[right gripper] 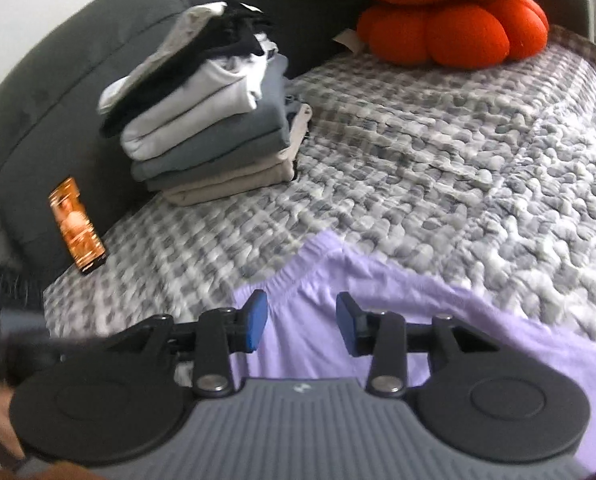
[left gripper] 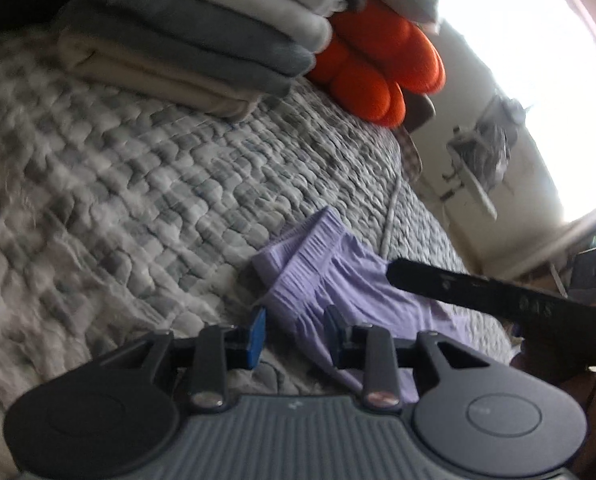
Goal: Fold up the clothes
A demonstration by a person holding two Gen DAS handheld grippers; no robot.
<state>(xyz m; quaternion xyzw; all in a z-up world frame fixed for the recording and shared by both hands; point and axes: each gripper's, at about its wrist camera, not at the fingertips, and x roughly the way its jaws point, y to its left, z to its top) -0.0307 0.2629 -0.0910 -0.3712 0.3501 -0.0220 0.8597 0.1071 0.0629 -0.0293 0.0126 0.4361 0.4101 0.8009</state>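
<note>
A lilac garment (left gripper: 330, 272) with a gathered elastic waistband lies on the grey quilted bedspread (left gripper: 137, 184). My left gripper (left gripper: 295, 334) is open, its blue pads straddling the waistband edge, just above the cloth. My right gripper (right gripper: 302, 322) is also open, hovering over the same lilac garment (right gripper: 378, 312) near its waistband corner. Nothing is pinched in either one. The other gripper's black body (left gripper: 498, 292) shows at the right of the left wrist view.
A stack of folded clothes (right gripper: 205, 120) in white, grey and beige stands at the back by the dark headboard (right gripper: 49, 92). An orange lobed cushion (right gripper: 450, 12) sits at the far end. A phone (right gripper: 77, 226) leans against the headboard. A bright window (left gripper: 538, 80) lies beyond the bed.
</note>
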